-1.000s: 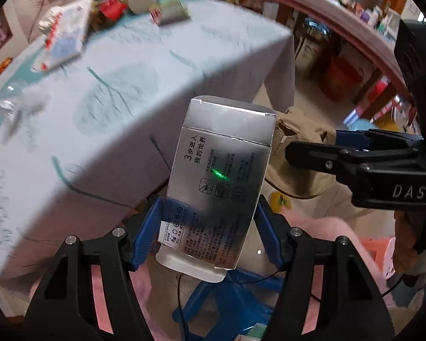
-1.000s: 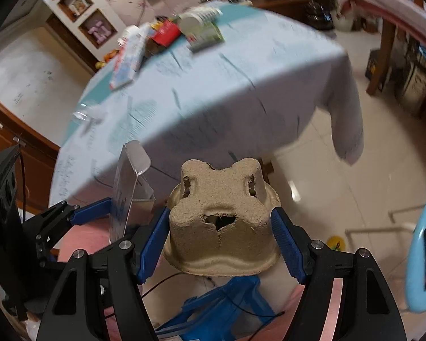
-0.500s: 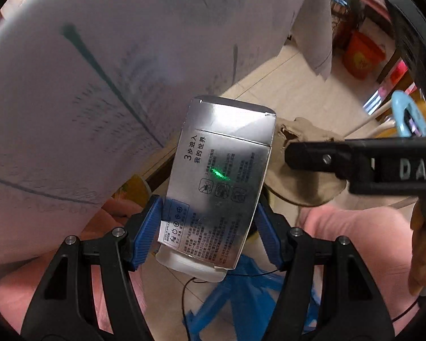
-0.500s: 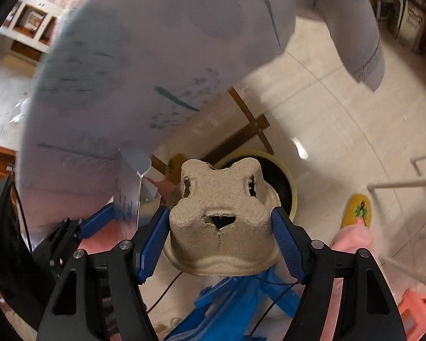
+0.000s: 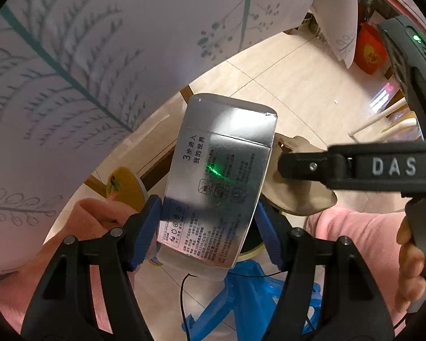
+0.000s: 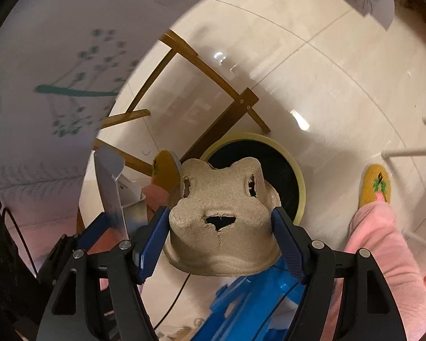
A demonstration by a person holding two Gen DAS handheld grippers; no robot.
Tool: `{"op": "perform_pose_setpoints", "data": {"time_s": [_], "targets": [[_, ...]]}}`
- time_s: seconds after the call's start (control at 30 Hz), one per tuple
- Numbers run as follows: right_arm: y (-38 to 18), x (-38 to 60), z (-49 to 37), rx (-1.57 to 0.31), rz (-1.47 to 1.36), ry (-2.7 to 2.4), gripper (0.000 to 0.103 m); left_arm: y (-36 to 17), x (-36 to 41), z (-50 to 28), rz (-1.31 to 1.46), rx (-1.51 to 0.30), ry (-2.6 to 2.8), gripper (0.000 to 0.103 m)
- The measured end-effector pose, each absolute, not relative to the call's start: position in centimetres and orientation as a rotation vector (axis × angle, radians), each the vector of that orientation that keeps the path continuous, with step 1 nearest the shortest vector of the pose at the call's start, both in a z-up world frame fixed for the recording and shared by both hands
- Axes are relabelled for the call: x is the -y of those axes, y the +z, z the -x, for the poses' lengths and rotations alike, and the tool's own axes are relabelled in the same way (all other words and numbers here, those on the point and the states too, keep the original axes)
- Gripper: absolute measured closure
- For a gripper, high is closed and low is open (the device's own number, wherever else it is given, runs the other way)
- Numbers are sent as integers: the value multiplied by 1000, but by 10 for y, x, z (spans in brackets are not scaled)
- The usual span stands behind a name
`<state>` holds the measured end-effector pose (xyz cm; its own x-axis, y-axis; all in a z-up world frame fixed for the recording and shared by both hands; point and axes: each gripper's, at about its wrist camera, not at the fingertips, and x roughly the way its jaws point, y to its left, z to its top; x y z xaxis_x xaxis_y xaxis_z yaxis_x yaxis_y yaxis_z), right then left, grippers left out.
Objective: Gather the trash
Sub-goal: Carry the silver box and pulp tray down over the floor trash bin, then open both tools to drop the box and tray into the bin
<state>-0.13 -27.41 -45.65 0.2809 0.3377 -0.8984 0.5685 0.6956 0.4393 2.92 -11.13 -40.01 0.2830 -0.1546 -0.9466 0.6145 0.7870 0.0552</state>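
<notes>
Over the tiled floor (image 6: pixel 340 65) beside the draped table, both grippers hang near the bin (image 6: pixel 269 153), left gripper (image 5: pixel 210 227) clamping a silver box (image 5: pixel 218 182), right gripper (image 6: pixel 220 236) a pulp tray (image 6: pixel 221 227); neither dropped yet.

Both wrist views aimed steeply down, close above pale glossy tiled floor (image 6: pixel 340 91), beside leaf-printed white tablecloth (image 5: pixel 85 42). Shared: yellow-rimmed round black bin (image 6: pixel 272 167), blue plastic stool (image 5: pixel 241 298).
</notes>
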Motion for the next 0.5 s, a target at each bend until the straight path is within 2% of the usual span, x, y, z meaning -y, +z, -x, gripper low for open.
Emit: {"op": "perform_pose_setpoints", "data": {"time_s": [0.23, 0.3, 0.37, 0.5], "targets": [[-492, 279, -10, -1333, -909, -185, 28, -403, 109, -42, -461, -1196, -539, 36], [-497, 280, -10, -1334, -946, -183, 19, -405, 111, -42, -465, -1198, -532, 36], [-502, 283, -10, -1324, -970, -203, 15, -405, 111, -43, -465, -1201, -530, 36], [-501, 282, -9, -1319, -970, -203, 15, -412, 113, -43, -469, -1219, -541, 36]]}}
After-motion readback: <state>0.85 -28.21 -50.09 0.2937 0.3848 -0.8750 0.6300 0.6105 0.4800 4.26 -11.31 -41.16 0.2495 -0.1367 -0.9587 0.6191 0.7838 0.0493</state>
